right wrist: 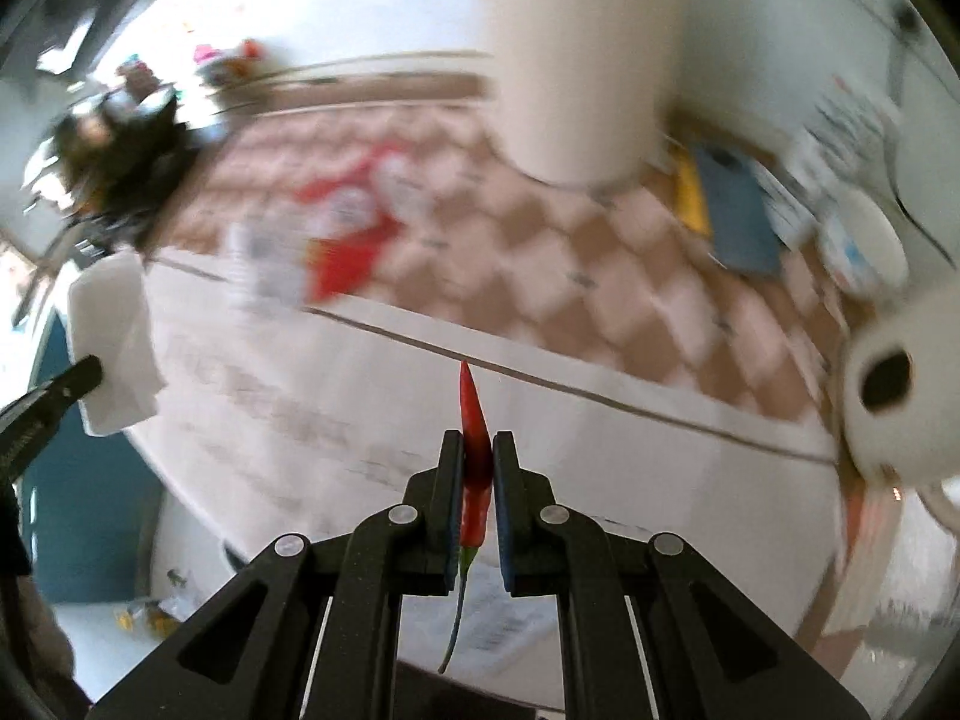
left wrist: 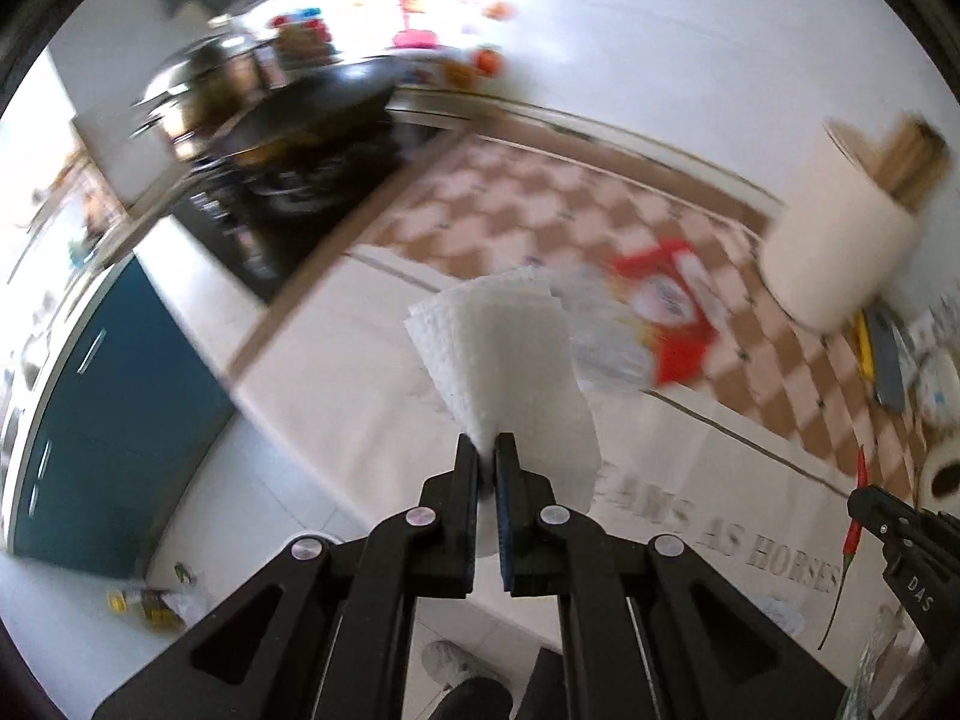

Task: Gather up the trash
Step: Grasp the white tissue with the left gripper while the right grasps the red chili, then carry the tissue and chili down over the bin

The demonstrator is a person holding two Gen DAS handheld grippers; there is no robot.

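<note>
- Pinching a folded white paper towel (left wrist: 504, 372), my left gripper (left wrist: 486, 450) has its fingers nearly shut on the towel's lower edge; the sheet sticks out beyond the tips, above the desk (left wrist: 372, 420).
- My right gripper (right wrist: 478, 450) clamps a red chili (right wrist: 474, 438) lengthwise between its fingers, tip forward, green stem trailing behind.

1. White paper towel (left wrist: 504, 360), pinched in the black left gripper (left wrist: 487, 450).
2. Red chili (right wrist: 474, 420), green stem.
3. Brown-and-white checkered tablecloth (left wrist: 540, 204).
4. Red-and-white packet (left wrist: 672, 312) far right.
5. Teal cabinet (left wrist: 102, 420) left.
</note>
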